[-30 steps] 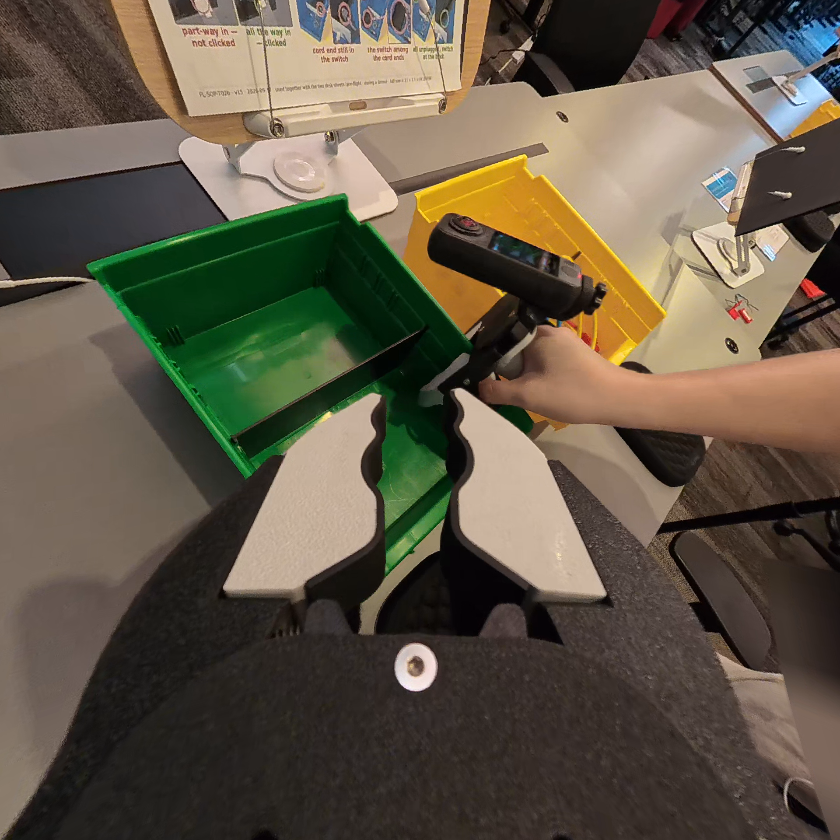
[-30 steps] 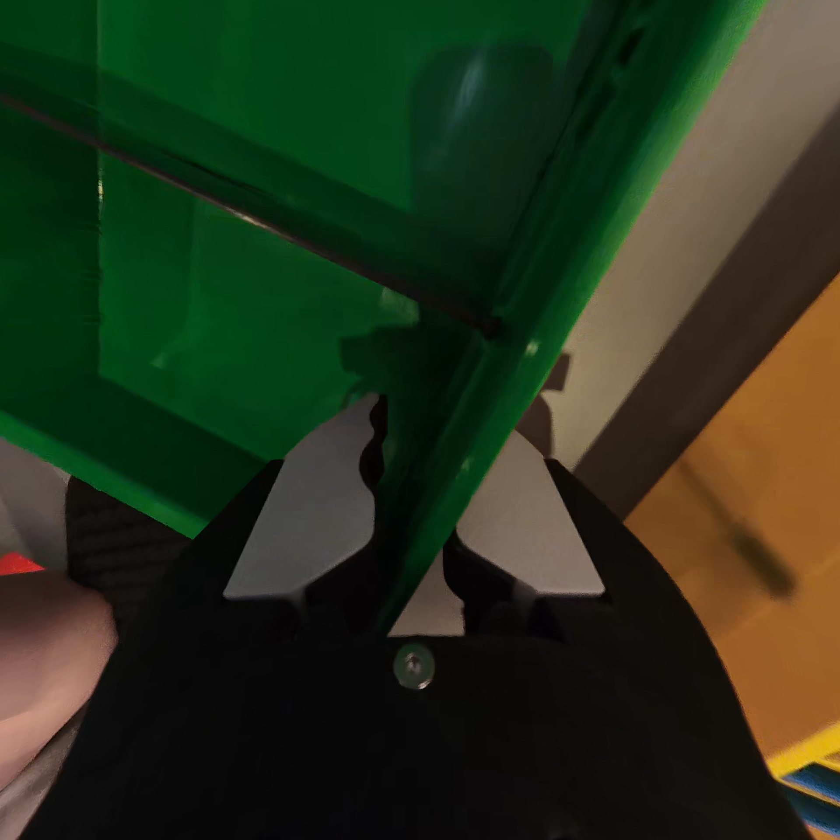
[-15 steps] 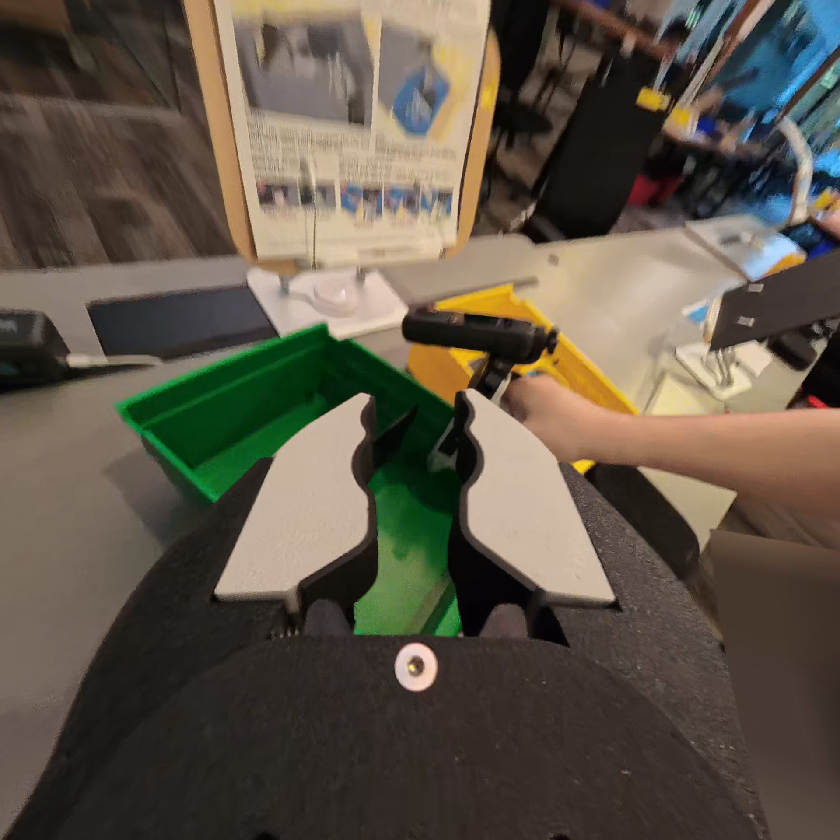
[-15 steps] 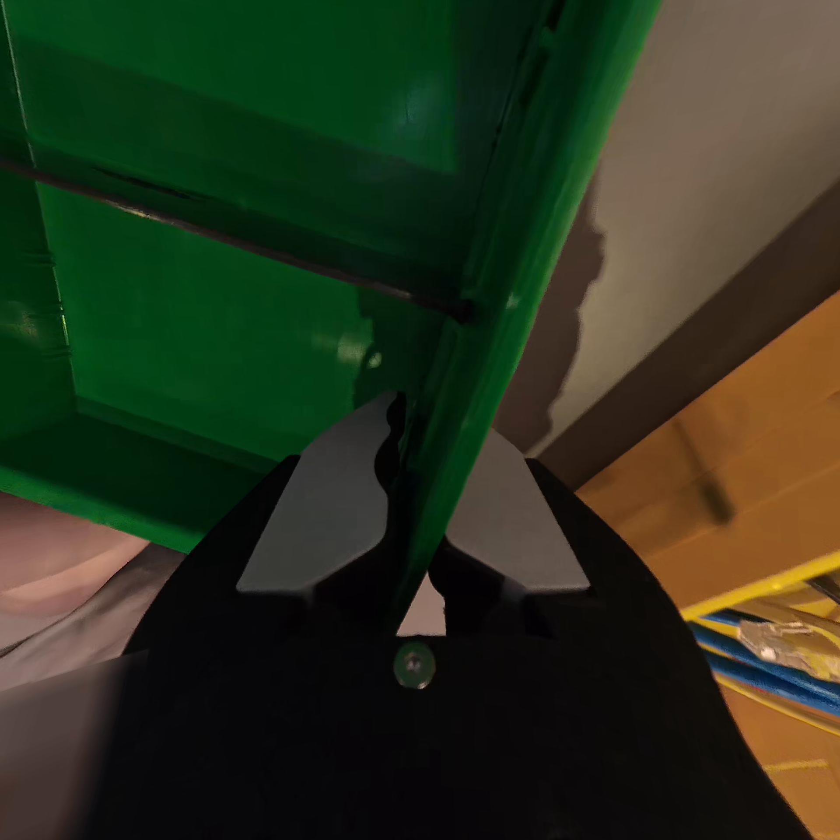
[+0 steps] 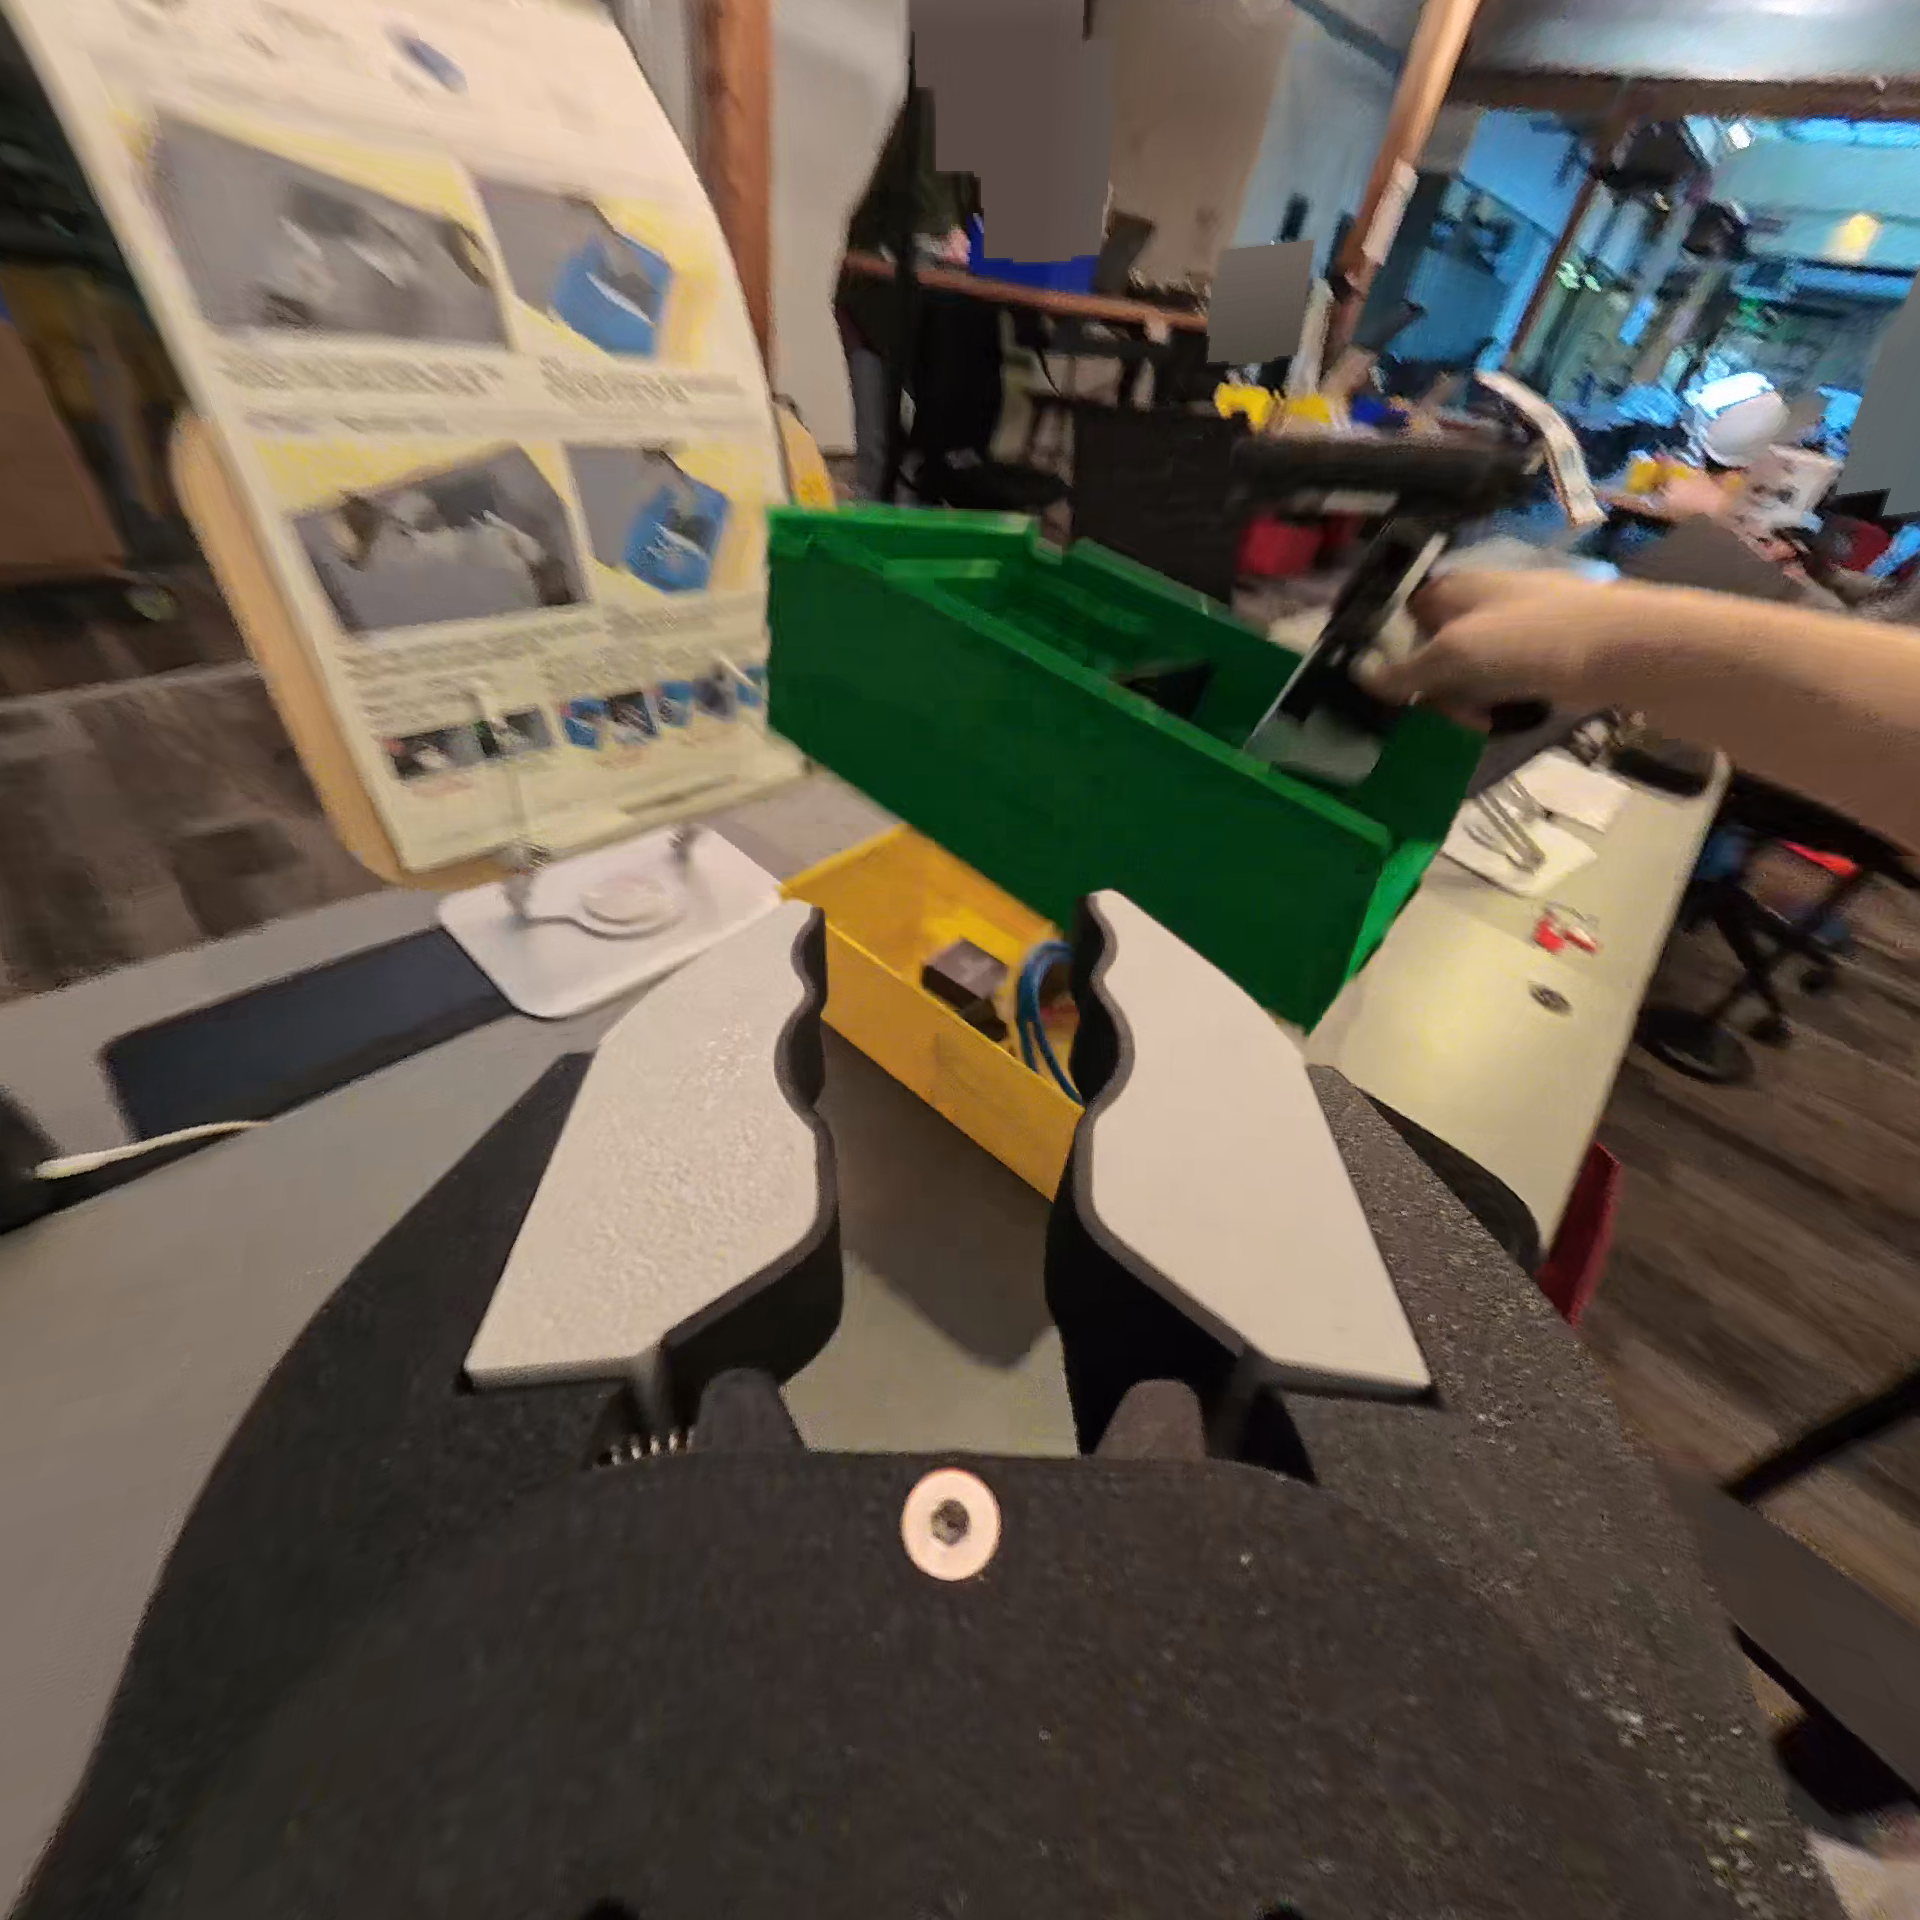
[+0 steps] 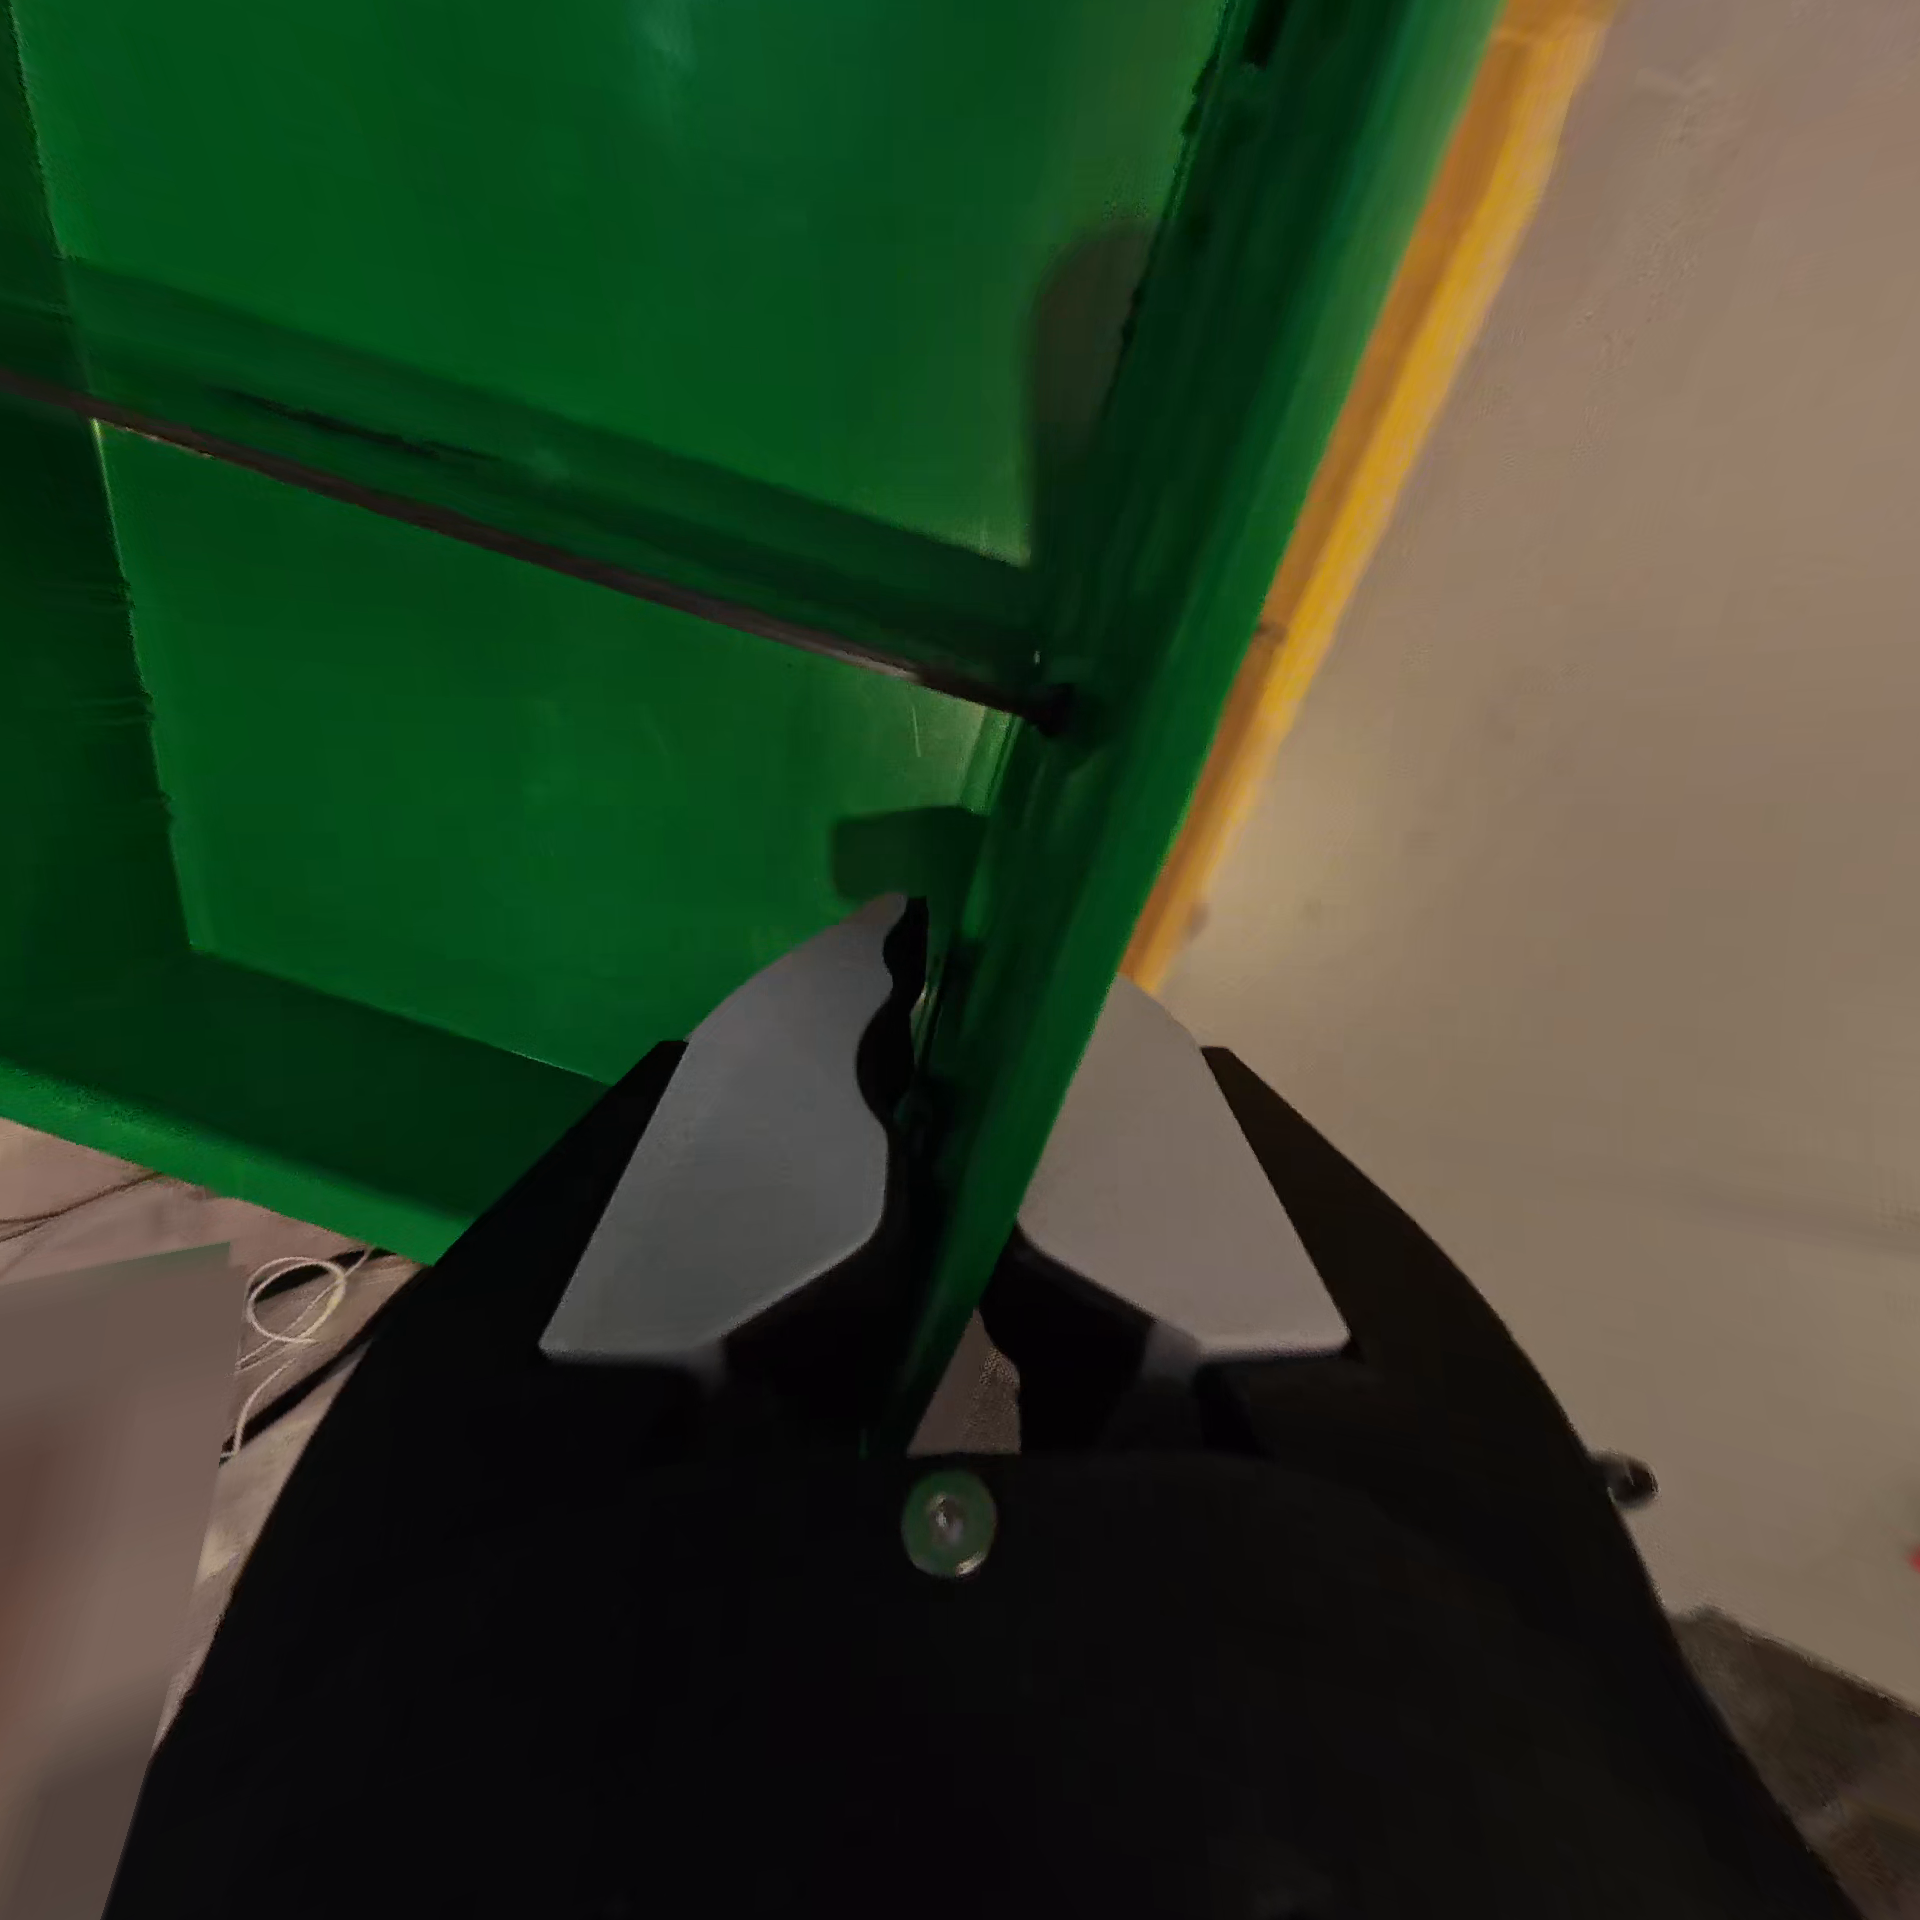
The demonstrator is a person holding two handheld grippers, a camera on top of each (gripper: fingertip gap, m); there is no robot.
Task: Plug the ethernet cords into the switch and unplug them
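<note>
My right gripper [image 6: 1003, 997] is shut on the side wall of an empty green bin [image 6: 520, 727]; the wall runs between both pads. In the left wrist view the green bin [image 5: 1039, 727] hangs in the air, held by the right gripper [image 5: 1314, 717] in a person's hand. Under it stands a yellow bin [image 5: 935, 1055] that holds a black switch [image 5: 966, 977] and blue ethernet cords [image 5: 1039, 1003]. My left gripper [image 5: 945, 971] is open and empty, just in front of the yellow bin over the grey table.
An instruction board [image 5: 447, 468] on a white stand [image 5: 613, 925] stands at the back left. A black mat [image 5: 291, 1029] lies on the table [image 5: 208, 1299] at the left. A black divider [image 6: 520, 540] crosses the green bin. The yellow bin's rim [image 6: 1382, 468] shows beside it. Tip to tip, the grippers are about 35 centimetres apart.
The right gripper closed on the green bin's wall and lifted the bin off the table, up over the yellow bin. My left gripper's jaws opened wider and its view tilted up.
</note>
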